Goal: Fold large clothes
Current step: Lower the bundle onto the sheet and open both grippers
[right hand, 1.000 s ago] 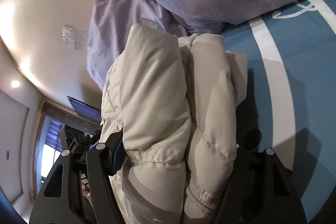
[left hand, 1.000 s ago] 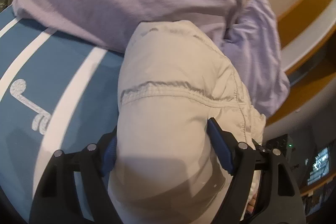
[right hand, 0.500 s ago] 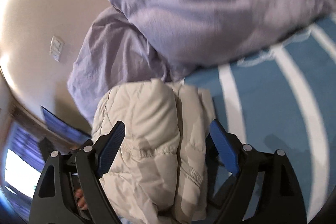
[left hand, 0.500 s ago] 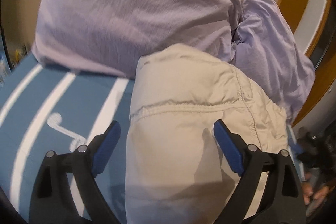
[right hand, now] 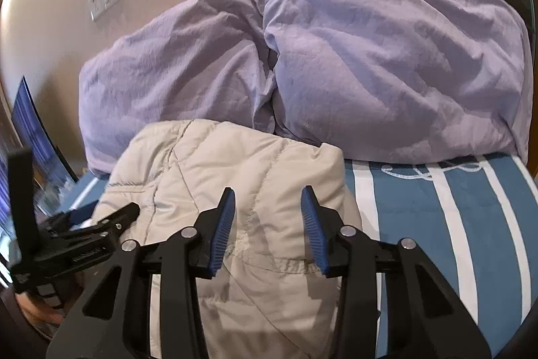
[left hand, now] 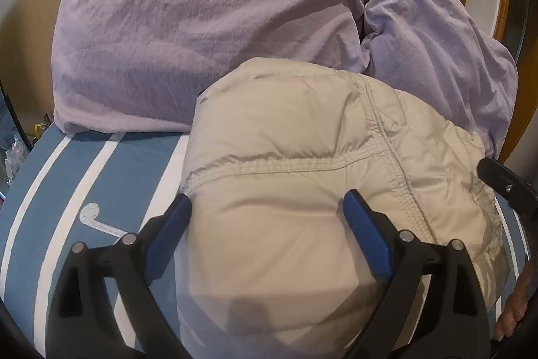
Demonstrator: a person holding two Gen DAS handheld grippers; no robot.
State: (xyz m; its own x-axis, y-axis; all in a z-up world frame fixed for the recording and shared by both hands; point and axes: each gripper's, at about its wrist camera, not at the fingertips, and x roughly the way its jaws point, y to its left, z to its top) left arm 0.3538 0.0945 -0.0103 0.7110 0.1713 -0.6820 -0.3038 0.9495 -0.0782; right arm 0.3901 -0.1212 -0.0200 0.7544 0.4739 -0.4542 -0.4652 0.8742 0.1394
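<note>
Between the wide-spread fingers of the left gripper bulges the folded beige puffer jacket on the bed, with nothing clamped. Ahead of the right gripper, also parted and holding nothing, the jacket's far edge meets two lilac pillows. Striped blue cover lies bare to that gripper's right.

Black left tool and right tool, blue ribbed pads, silver screws.
</note>
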